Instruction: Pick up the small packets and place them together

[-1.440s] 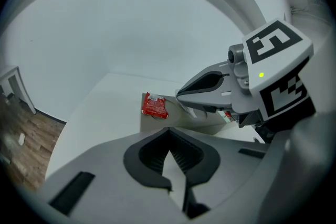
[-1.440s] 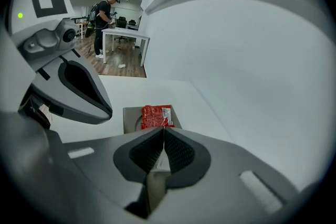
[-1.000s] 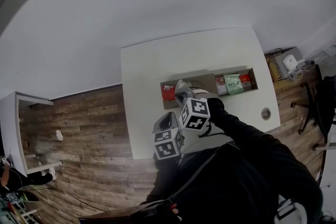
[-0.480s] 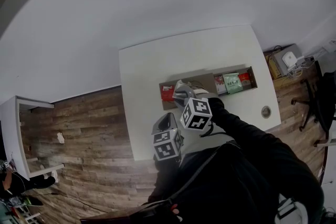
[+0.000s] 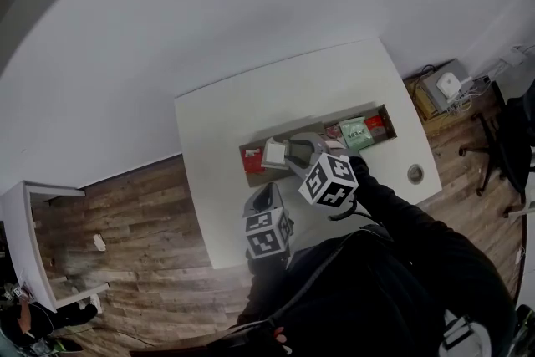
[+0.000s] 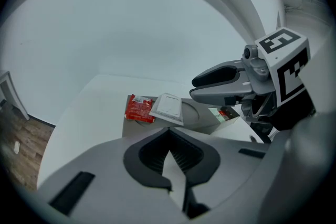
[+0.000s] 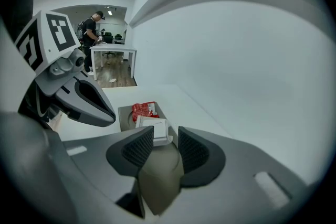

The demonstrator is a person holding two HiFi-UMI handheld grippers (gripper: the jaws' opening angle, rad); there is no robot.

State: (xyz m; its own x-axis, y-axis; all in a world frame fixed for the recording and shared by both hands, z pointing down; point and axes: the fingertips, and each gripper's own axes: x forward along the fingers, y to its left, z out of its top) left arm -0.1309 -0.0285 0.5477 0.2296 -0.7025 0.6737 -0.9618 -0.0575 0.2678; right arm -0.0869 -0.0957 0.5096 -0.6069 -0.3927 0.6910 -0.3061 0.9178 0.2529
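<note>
Desk [image 5: 251,109]: a white top is seen from above, with a long sunken tray [image 5: 311,135] let into it.
Red packet [image 5: 252,160]: it is laid flat at the left end of the tray.
White packet [image 5: 274,153]: it is laid in the tray just right of the red packet, near the left end. Whether the two touch cannot be told.
Green packet [image 5: 355,132]: it is found near the right end of the tray. A small red packet [image 5: 375,124] is set just beyond it at that end, and a pale packet [image 5: 334,132] lies on its other side.
Right tongs [image 7: 165,137]: they are held over the tray, left of its middle, and are pointed at the white packet. The jaws have just been opening and are set wide apart. The white packet is seen just past the tips, partly framed in the gap, and is not pressed by the pads.
Left tongs [image 6: 167,131]: they are held over the desk on the near side of the tray, apart from it, and are pointed toward the tray's left end. The jaws are closed tip to tip and nothing is gripped.
Floor [image 5: 125,196]: wood planks are seen past the desk edge, well away from the tray's left end.
Person [image 7: 94,26]: a figure is seen standing at another white table, far beyond the tray's left end.
</note>
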